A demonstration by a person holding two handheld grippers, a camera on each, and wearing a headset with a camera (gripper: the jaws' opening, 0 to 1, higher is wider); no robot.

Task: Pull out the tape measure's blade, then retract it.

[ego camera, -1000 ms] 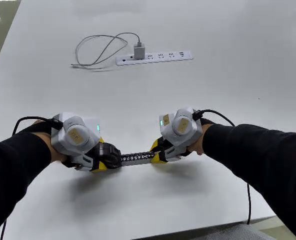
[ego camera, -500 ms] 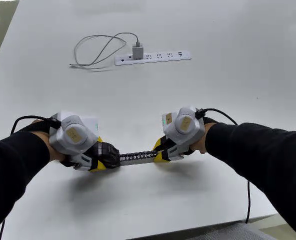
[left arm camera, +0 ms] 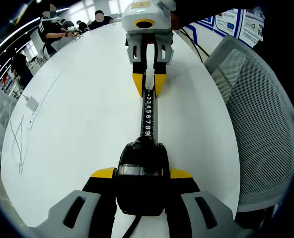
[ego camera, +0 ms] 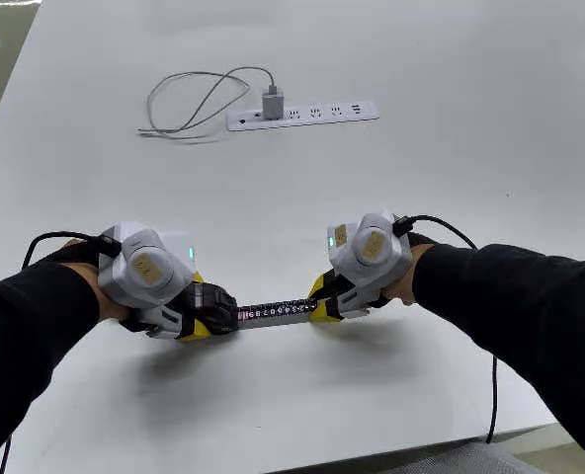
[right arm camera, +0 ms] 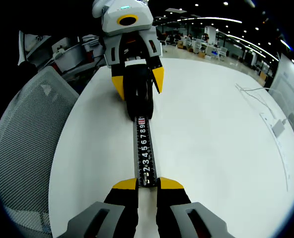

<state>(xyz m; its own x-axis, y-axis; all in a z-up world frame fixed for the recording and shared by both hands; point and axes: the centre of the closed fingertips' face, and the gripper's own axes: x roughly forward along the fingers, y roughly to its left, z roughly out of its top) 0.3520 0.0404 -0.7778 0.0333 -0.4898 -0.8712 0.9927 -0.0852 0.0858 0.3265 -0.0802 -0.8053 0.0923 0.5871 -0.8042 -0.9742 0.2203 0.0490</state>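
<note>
The left gripper (ego camera: pixel 202 308) was clenched on the tape measure's case (left arm camera: pixel 143 163), anchoring it. The right gripper (ego camera: pixel 319 304) pinched the blade (right arm camera: pixel 143 148) tip. The short drawn blade ran straight between them, low over the table (ego camera: pixel 391 158) near its near edge.

Worktop (ego camera: pixel 421 148): white, smooth, faint sheen. Tape measure case (left arm camera: pixel 142 171): black plastic, glossy. Blade (right arm camera: pixel 144 148): thin dark strip, white printed numerals, slight gloss. Left gripper (ego camera: pixel 202 306) and right gripper (ego camera: pixel 319 310): pale grey matt plastic shells. The fingers (right arm camera: pixel 172 184) are yellow-tipped and matt. Chair back (left arm camera: pixel 266 129): grey woven mesh. Sleeves (ego camera: pixel 510 296): black matt cloth.
</note>
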